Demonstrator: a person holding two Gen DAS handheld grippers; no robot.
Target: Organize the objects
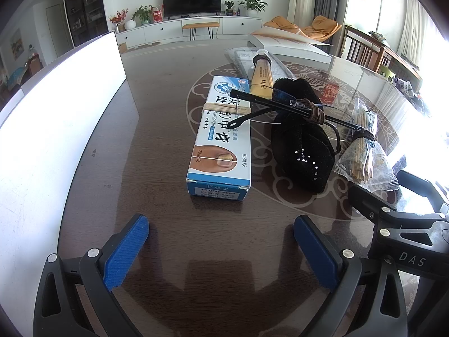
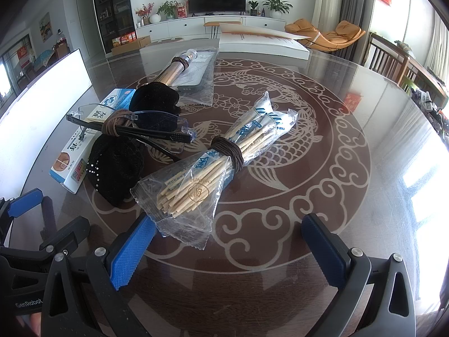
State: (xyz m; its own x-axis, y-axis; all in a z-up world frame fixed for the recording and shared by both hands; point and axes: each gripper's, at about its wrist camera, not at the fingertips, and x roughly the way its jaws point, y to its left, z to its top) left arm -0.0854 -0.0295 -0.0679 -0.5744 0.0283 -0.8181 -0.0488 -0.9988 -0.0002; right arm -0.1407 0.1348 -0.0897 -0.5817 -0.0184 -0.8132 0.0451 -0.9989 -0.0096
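A blue-and-white cream box with a rubber band lies ahead of my open left gripper, nothing between the pads. To its right sits a black pouch with folded glasses tied by a brown band on top. A gold tube lies behind. My open right gripper stands just short of a bag of chopsticks bound by a brown band; its left pad is close to the bag's near end. The glasses, pouch, box and tube lie to the left.
A white box wall stands at the left of the dark patterned table. A white open book and a clear plastic sleeve lie at the far side. The right gripper's body shows low right in the left wrist view.
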